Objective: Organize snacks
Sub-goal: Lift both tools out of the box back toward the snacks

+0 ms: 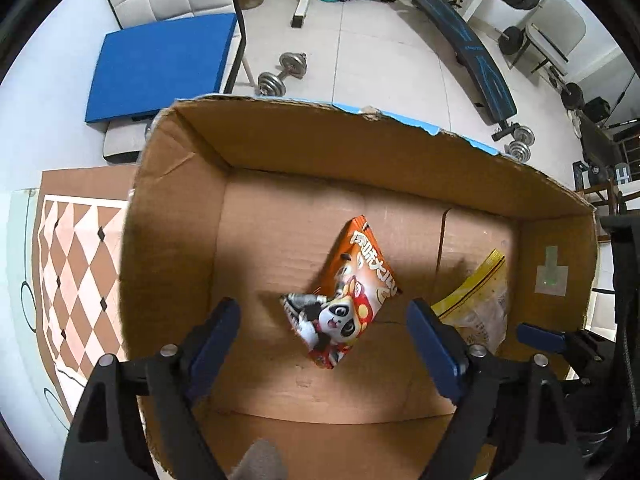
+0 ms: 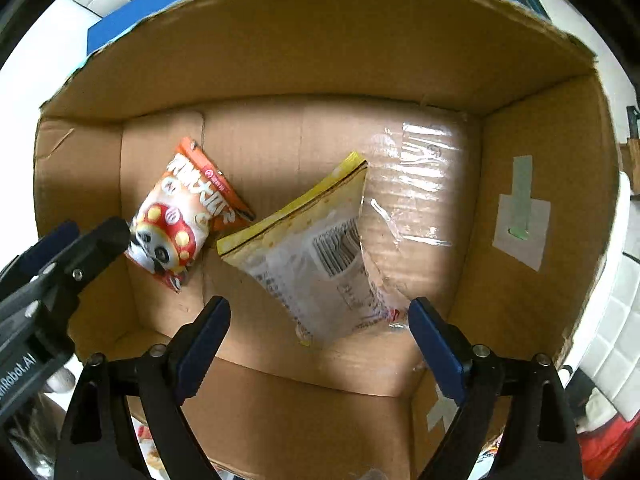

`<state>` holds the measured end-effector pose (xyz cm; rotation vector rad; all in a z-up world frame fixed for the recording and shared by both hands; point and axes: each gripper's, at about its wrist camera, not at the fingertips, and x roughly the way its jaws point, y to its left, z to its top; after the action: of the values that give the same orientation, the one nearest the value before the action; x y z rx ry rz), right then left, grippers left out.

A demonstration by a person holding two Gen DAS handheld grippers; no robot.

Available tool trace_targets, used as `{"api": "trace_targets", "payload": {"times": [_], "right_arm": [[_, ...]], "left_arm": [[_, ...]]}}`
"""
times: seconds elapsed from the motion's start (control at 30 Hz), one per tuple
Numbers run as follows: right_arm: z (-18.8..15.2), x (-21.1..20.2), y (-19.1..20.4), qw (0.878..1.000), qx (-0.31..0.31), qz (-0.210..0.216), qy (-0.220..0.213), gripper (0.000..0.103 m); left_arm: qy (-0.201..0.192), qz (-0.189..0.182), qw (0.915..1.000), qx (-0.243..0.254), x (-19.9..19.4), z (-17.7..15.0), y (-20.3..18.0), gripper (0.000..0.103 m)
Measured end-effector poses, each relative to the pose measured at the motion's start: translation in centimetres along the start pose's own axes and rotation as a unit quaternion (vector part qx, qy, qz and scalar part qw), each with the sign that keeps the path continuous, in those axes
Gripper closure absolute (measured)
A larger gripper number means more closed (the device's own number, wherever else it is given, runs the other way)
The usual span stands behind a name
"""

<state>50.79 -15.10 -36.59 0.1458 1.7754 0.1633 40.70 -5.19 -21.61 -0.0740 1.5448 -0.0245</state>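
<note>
Release step: the left gripper [image 1: 324, 322] and right gripper [image 2: 320, 322] both stand with fingers spread, gripping nothing. The orange packet [image 1: 346, 294] and yellow packet [image 2: 316, 248] lie inside the cardboard box [image 2: 320, 52]. Next: withdraw, fetch remaining snacks.

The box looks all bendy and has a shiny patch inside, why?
Left wrist view: the fisheye lens bows the cardboard box; shadow darkens the floor around the orange panda snack bag. Right wrist view: the rim curves even more, and light glares off the clear tape beside the yellow-edged bag.
</note>
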Motion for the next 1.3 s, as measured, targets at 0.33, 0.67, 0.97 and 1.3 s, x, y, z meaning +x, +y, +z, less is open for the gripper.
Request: {"api": "trace_targets", "payload": {"times": [0.33,0.67,0.97,1.3], "right_arm": [[-5.0,-3.0,0.4,0.996,-0.002,-0.036,-0.086,0.010],[-11.8,-8.9,1.3,0.978,0.004,-0.062,-0.197,0.010],[-17.9,-12.2,2.6,0.971,0.022,-0.016,-0.239,0.010],[-25.7,-6.3,0.5,0.983,0.046,0.000,-0.176,0.010]], "left_arm": [[-0.070,0.019,0.9969,0.031,-3.8,-2.3,-0.2,0.015],[-0.148,0.027,0.9877,0.043,-10.1,-7.2,-0.5,0.015],[-0.189,0.012,0.9814,0.028,-14.8,-11.9,0.5,0.001],[-0.118,-0.002,0.9929,0.017,-10.2,-20.3,2.9,0.000]]}}
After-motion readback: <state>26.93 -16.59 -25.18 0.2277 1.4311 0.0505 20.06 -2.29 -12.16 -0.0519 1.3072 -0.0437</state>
